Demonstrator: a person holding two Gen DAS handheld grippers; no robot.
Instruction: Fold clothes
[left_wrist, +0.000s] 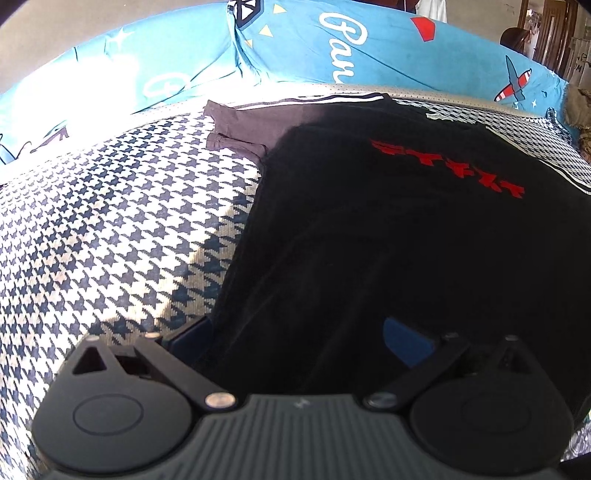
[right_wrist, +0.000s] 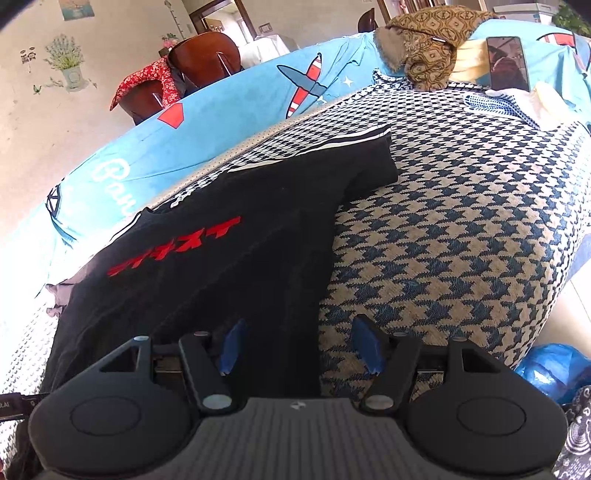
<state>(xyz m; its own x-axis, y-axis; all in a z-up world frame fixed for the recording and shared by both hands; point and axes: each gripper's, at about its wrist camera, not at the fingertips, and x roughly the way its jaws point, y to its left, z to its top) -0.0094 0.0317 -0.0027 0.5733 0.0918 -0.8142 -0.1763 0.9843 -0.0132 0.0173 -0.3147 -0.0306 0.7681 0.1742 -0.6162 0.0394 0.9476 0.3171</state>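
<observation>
A black T-shirt (left_wrist: 369, 229) with red lettering (left_wrist: 447, 166) lies spread flat on a houndstooth cover (left_wrist: 110, 229). Its left sleeve (left_wrist: 236, 125) points to the far left. My left gripper (left_wrist: 299, 338) is open wide at the shirt's near hem, and the dark cloth lies between its blue pads (left_wrist: 406, 341). In the right wrist view the same T-shirt (right_wrist: 221, 266) stretches away, with its other sleeve (right_wrist: 369, 158) lying flat. My right gripper (right_wrist: 299, 347) is open. It straddles the shirt's near right edge, one fingertip (right_wrist: 232, 347) over the cloth and the other over the cover.
A light blue sheet (left_wrist: 314, 55) with plane prints rises behind the shirt. At the far right lie a brown patterned cloth (right_wrist: 432, 44), a phone (right_wrist: 506, 62) and a blue-white cloth (right_wrist: 491, 101). A blue plastic bag (right_wrist: 550, 369) sits beside the cover's edge. A wooden chair (right_wrist: 199, 62) stands behind the sheet.
</observation>
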